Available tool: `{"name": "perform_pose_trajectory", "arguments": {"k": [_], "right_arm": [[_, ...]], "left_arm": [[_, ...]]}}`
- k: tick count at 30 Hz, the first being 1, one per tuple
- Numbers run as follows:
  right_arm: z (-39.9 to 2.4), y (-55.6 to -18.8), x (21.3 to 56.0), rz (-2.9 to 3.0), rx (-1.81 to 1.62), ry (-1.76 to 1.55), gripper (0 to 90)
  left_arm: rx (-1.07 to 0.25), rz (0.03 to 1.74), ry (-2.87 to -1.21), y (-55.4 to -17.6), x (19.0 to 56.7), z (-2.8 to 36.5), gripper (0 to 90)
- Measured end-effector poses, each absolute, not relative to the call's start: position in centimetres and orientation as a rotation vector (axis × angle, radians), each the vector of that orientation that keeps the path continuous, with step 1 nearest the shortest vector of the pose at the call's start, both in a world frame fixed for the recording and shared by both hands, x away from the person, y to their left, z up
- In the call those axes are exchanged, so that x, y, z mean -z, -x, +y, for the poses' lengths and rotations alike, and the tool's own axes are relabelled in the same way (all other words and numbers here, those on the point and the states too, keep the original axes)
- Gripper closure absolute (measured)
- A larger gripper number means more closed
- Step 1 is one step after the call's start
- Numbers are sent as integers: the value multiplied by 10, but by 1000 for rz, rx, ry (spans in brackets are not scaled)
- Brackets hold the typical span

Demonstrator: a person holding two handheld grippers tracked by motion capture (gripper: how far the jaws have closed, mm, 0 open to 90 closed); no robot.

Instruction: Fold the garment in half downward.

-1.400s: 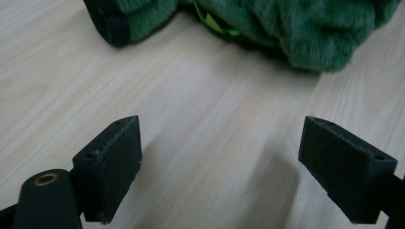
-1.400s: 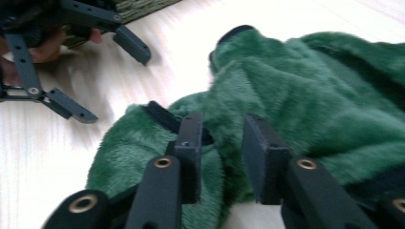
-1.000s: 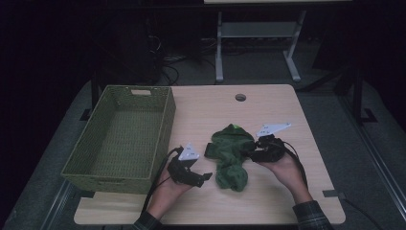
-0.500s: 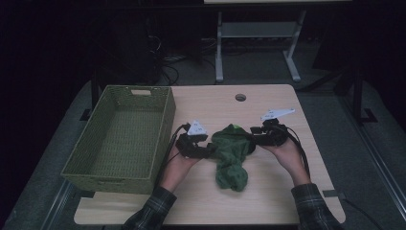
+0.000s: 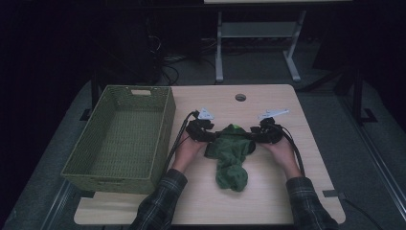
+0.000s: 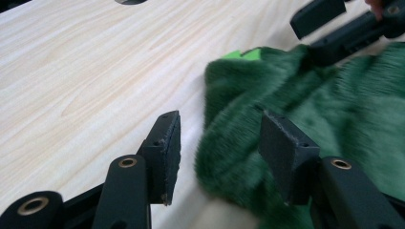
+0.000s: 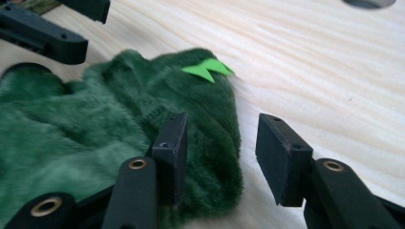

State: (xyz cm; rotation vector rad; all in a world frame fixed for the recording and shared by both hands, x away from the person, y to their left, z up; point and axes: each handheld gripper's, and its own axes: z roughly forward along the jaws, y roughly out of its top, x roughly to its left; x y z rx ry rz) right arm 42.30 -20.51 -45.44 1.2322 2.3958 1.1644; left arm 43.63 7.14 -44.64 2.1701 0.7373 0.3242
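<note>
A dark green fuzzy cloth (image 5: 231, 155) lies on the wooden table (image 5: 287, 100), wide at its far end and trailing toward the person. My left gripper (image 5: 207, 136) is at the cloth's far left corner, my right gripper (image 5: 257, 135) at its far right corner. In the left gripper view the gripper (image 6: 222, 131) is open, with the cloth (image 6: 334, 109) edge lying between the jaws. In the right gripper view the gripper (image 7: 222, 131) is open too, straddling the cloth (image 7: 95, 124) edge near a bright green tag (image 7: 207, 69).
A green woven basket (image 5: 165, 120) stands on the table's left side, close to the left hand. A round cable hole (image 5: 240, 97) is in the tabletop behind the cloth. Bare wood lies to the right and in front.
Both grippers have moved farther up the table and to the cloth's upper corners. The cloth, bunched a second ago, now lies stretched wider at its far end.
</note>
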Motion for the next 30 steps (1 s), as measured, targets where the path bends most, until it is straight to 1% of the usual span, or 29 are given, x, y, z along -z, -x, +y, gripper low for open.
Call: {"name": "perform_pose_trajectory", "arguments": {"k": [7,10,13,18,20,22,26,30], "right_arm": [[-203,-428,470,2423,-1143,-1235,523],[-202,-430,473,2423,-1121,-1235,541],[-202,-430,475,2409,-1122,-1234,583],[-202,-429,475,2410,-1124,-1234,633],[-202,-429,475,2414,-1127,-1234,682],[-201,-428,475,2416,-1123,-1233,735],[-199,-428,474,2421,-1108,-1241,846],[-199,-428,472,2419,-1116,-1253,868]], "left_arm": [[-284,740,-2210,-445,466,66,467],[-265,759,-2205,-447,471,65,477],[-257,763,-2197,-449,473,66,512],[-247,754,-2208,-452,474,67,593],[-248,746,-2217,-452,473,65,639],[-255,735,-2230,-452,473,64,693],[-249,717,-2245,-452,472,62,850],[-246,727,-2236,-452,468,62,869]]}}
